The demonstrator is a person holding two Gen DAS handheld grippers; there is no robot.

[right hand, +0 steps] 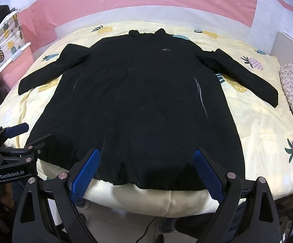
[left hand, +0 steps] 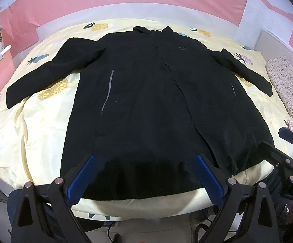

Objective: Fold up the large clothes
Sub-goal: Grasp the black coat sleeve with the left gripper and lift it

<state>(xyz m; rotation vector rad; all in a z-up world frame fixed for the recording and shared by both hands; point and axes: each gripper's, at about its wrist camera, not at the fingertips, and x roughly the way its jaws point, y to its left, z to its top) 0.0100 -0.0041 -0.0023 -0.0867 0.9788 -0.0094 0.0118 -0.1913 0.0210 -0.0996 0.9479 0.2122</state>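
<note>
Coat [left hand: 146, 105] beyond left tool [left hand: 144, 168] (spread flat)

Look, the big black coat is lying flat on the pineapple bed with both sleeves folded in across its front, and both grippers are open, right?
Not quite. The black coat lies flat on the pineapple bed, but its sleeves are spread out sideways, as both wrist views show. The left gripper and right gripper are open.

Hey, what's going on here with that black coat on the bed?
A person holds a two-finger tool in each hand at the foot of a bed. A long black coat lies flat and face up on the pineapple-print cover, sleeves spread to both sides, collar at the far end. The left tool and right tool are both open, hovering near the hem without gripping it. No fold shows yet.
</note>
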